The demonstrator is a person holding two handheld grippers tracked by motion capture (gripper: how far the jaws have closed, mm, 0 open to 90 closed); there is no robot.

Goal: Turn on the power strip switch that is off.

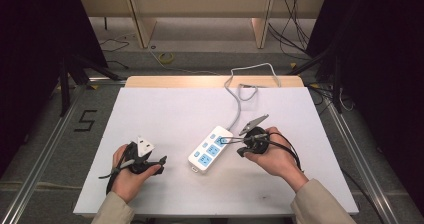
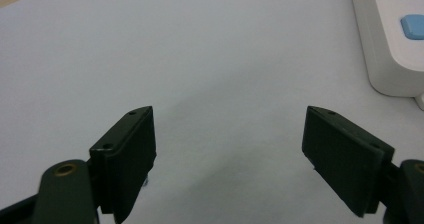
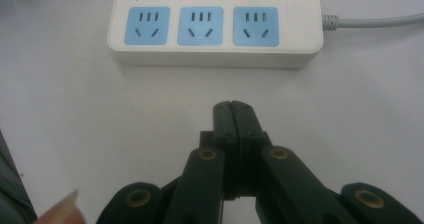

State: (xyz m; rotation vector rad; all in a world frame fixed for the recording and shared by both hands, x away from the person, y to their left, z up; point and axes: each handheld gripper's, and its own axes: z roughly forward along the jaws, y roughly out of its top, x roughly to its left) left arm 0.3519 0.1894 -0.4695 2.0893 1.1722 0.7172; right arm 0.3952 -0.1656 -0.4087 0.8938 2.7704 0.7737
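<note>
The white power strip (image 1: 212, 148) with 3 blue sockets lies near the middle of the counter (image 1: 150, 114), and no plug is in it yet. The right gripper (image 1: 231, 141) is clenched on nothing, its tip at the strip's right side, while the left gripper (image 1: 161, 162) rests spread wide and empty near the front left edge. The counter is white and bare, with a grey floor, cables and wooden legs behind it.

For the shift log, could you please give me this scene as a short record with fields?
surface: white table
main item: white power strip with three blue sockets, lying flat
cord: grey cable running to the far edge
left claw: open, nothing between the jaws, beside the strip
right claw: shut, empty, pointing at the strip, not touching it
</note>
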